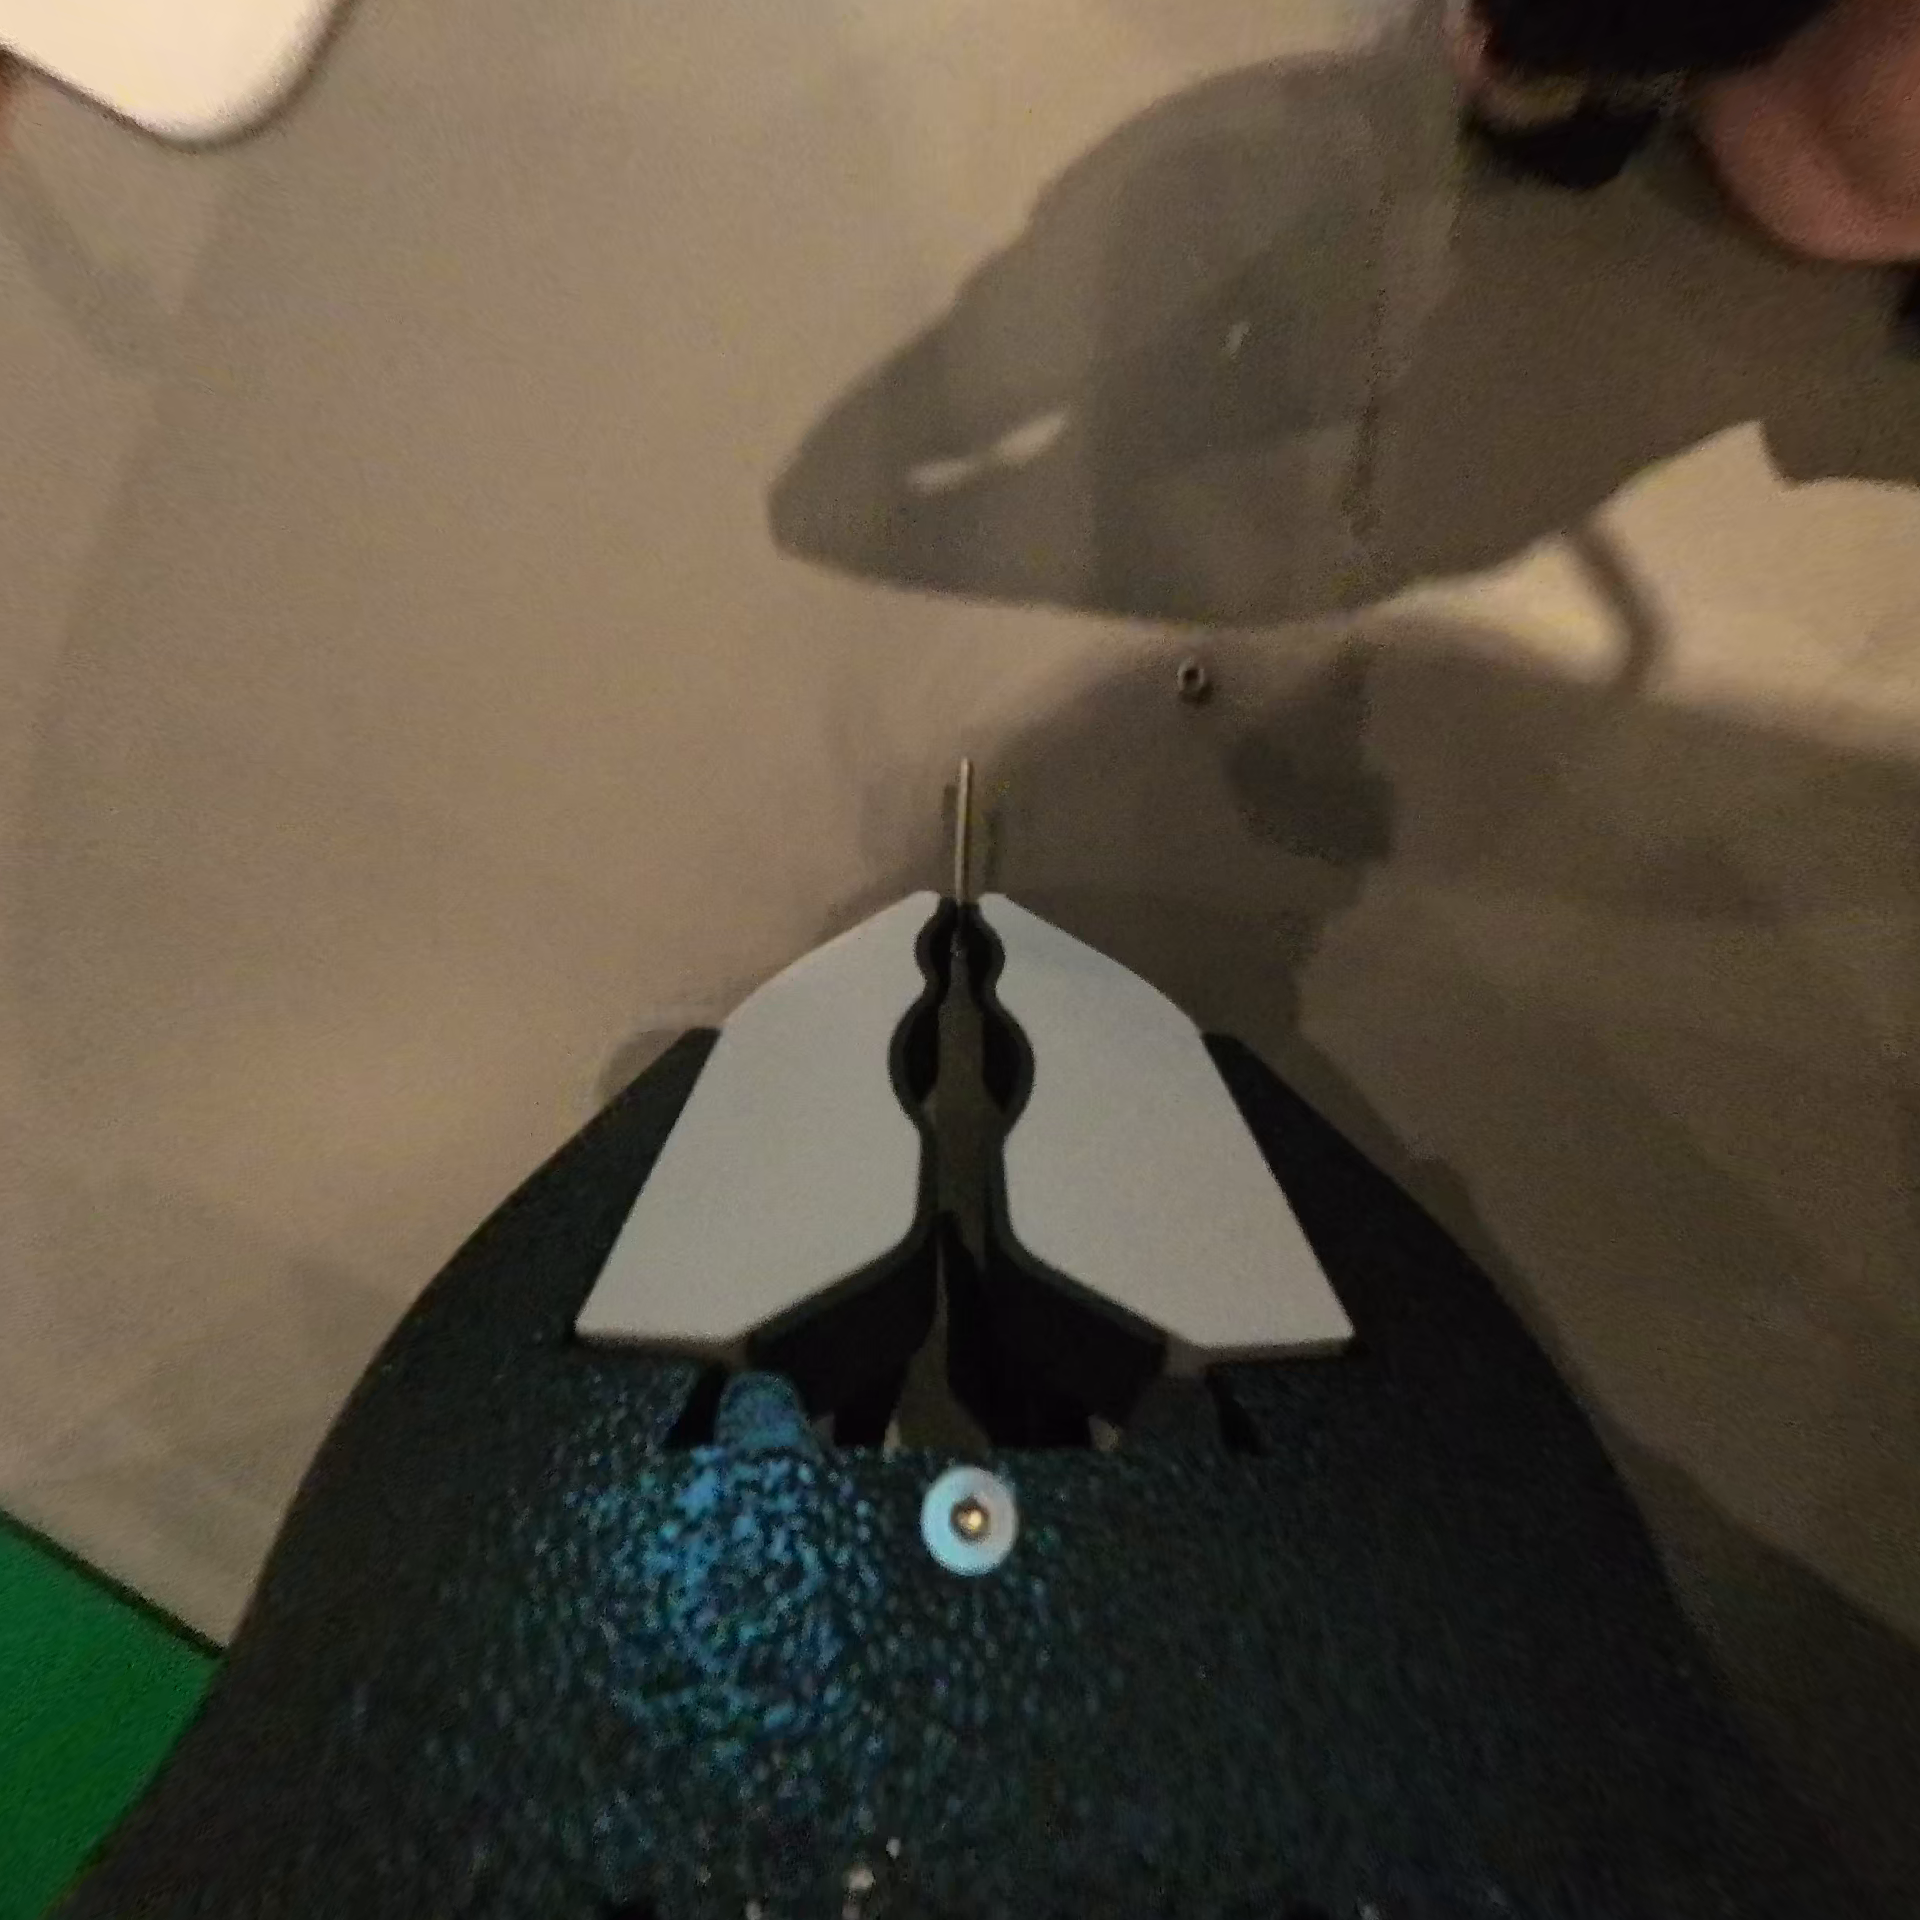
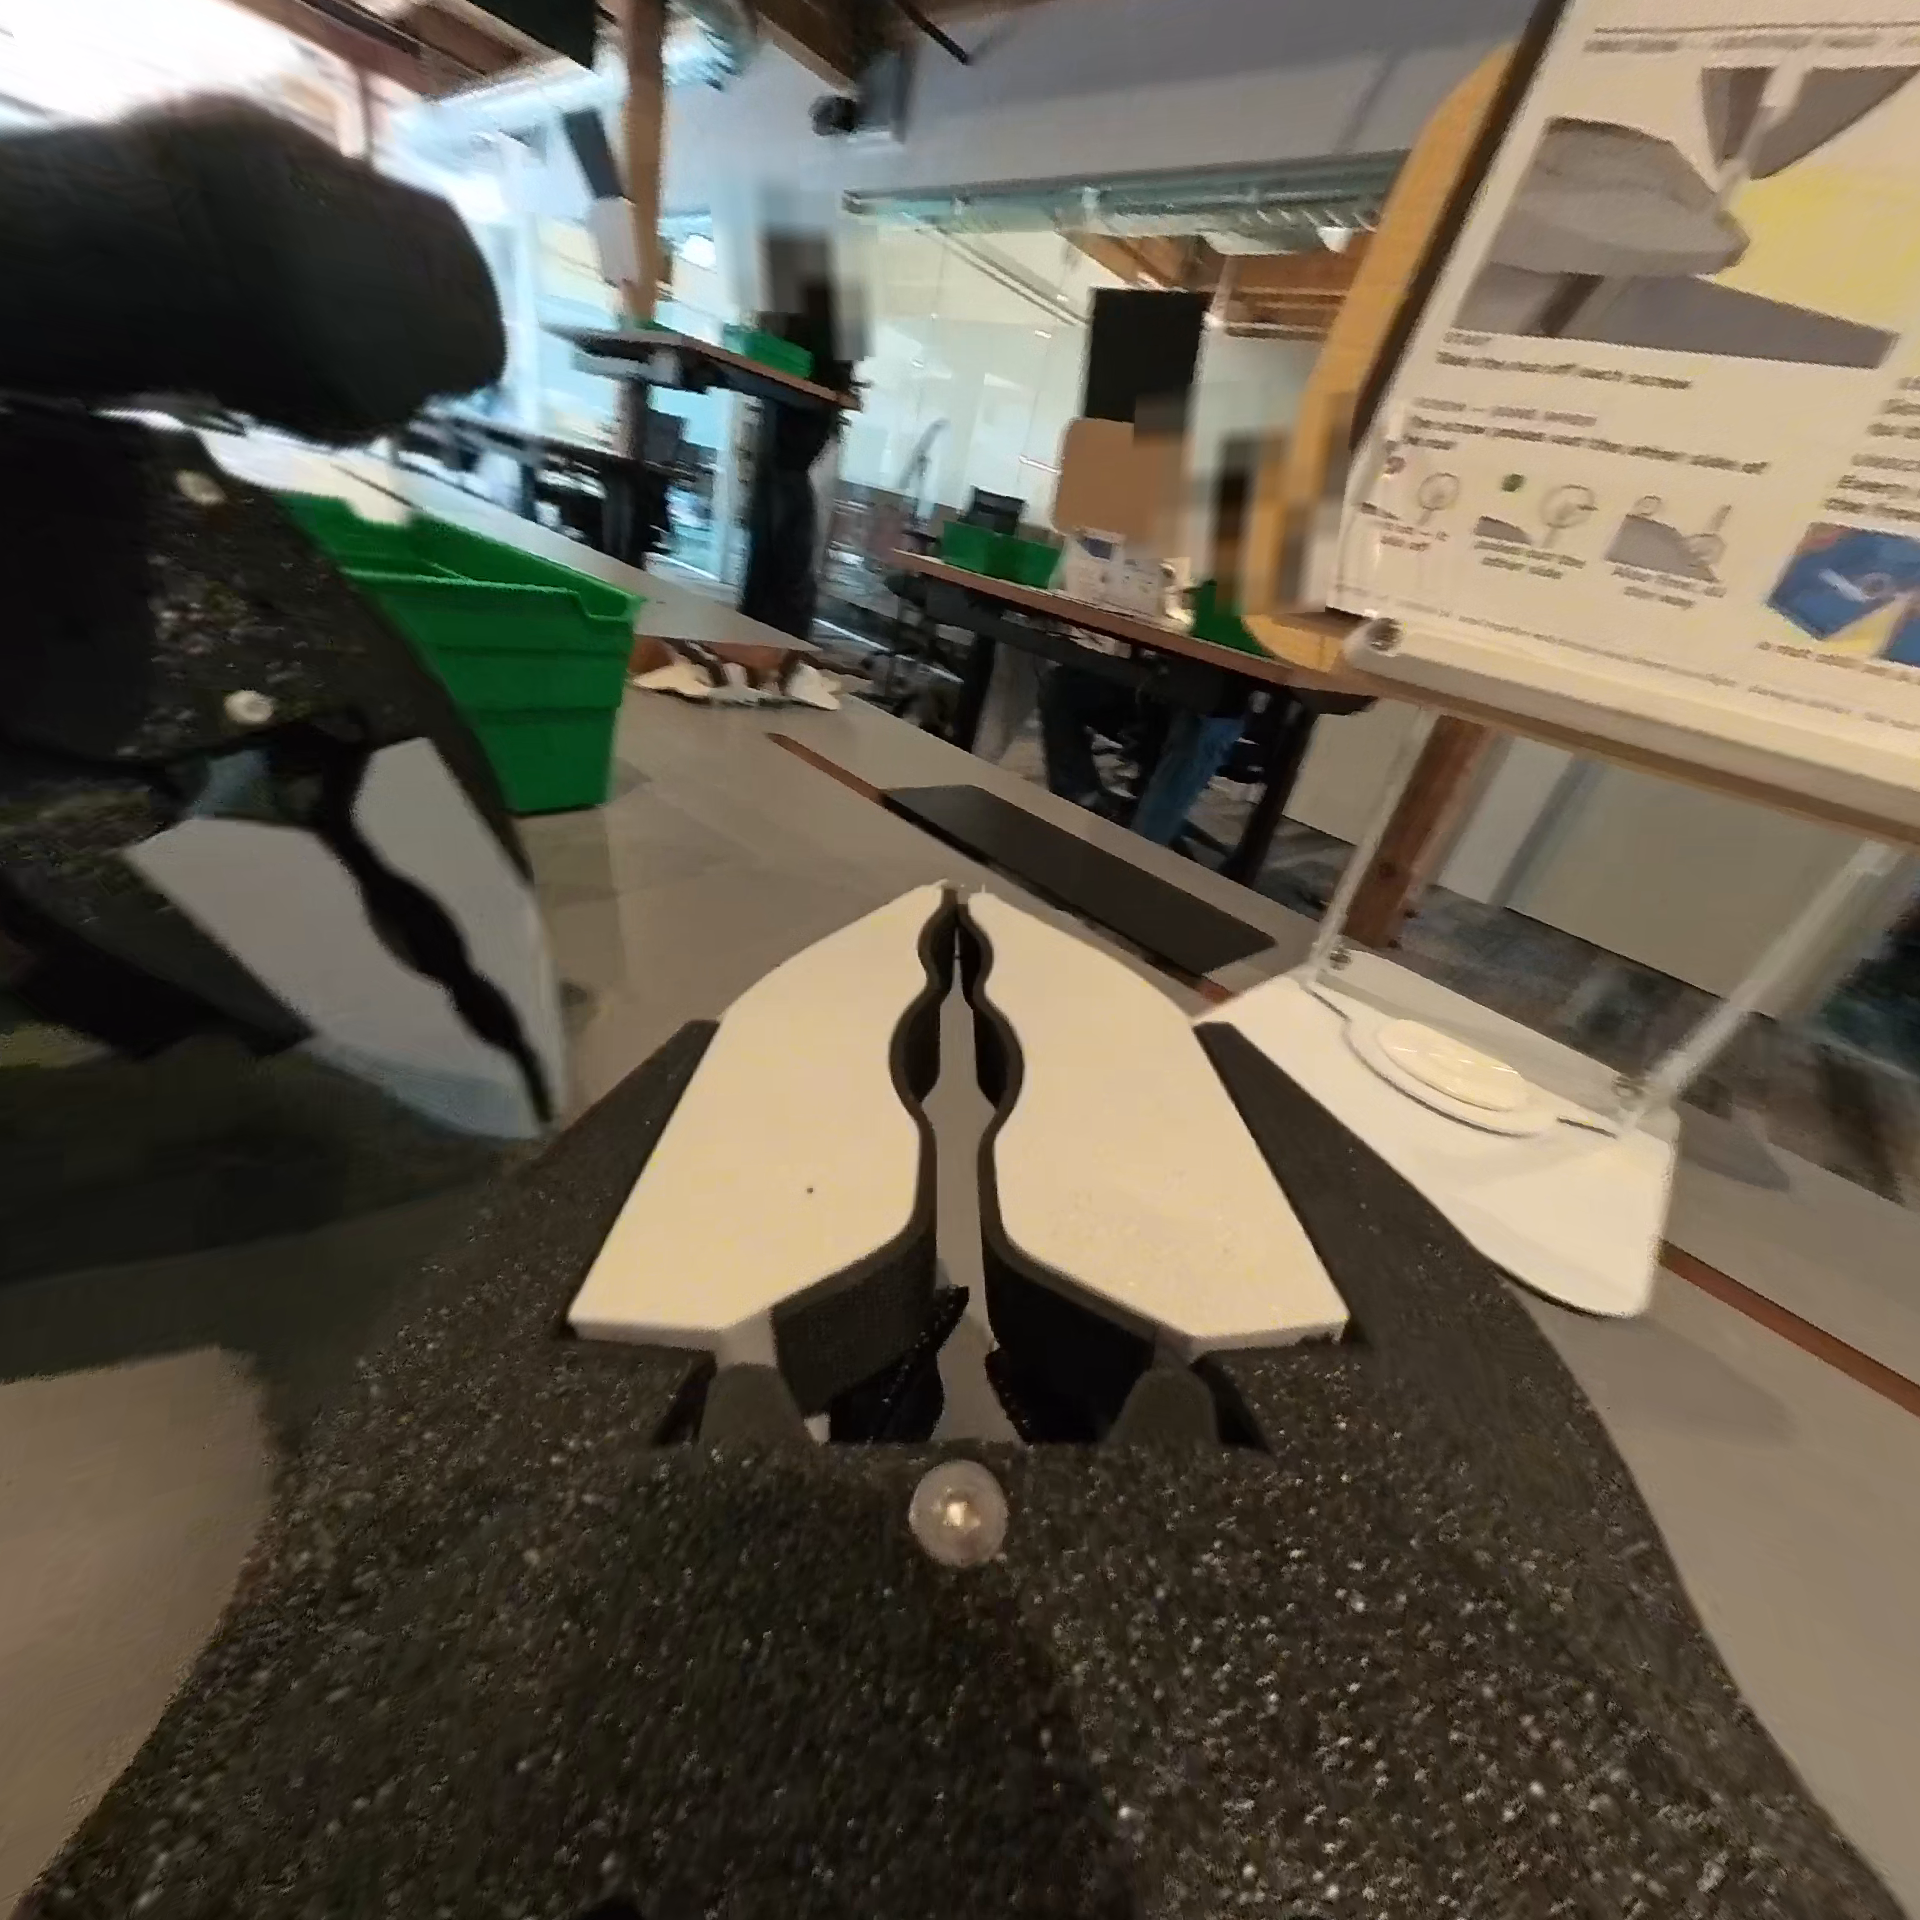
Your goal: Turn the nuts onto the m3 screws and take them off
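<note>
Left tongs (image 1: 964, 909): clenched on a thin metal screw (image 1: 965, 831). Shaft sticks straight out past the fingertips, pinched right at the tip of the white pads (image 1: 831, 1122). Tongs point down at the grey table (image 1: 416, 623); the screw tip is close to the surface, contact can't be judged.

One small nut (image 1: 1189, 681) lies loose on the table just beyond the screw tip and a bit to its right, well inside the table, not near any edge in view. It sits at the border of a big shadow cast on the tabletop. Not touching the screw.

Right tongs (image 2: 961, 891): clenched, white pads (image 2: 810, 1122) meeting at the tips; whether anything tiny sits between them can't be told. They're raised above the table, aimed level across it toward the far edge.

From the right wrist view the left tongs (image 2: 520, 1060) show at the left, tilted downward, a dark-sleeved arm (image 2: 239, 260) above them. Screw isn't resolvable from there.

Other stuff on the table: green bins (image 2: 520, 665) toward the far left side, a flat black strip (image 2: 1081, 873) near the far edge, a clear stand with a white base (image 2: 1558, 1184) on the right carrying an instruction sheet (image 2: 1662, 364). Green patch (image 1: 83, 1704) at the near-left corner of the left view. Frames are motion-blurred.
</note>
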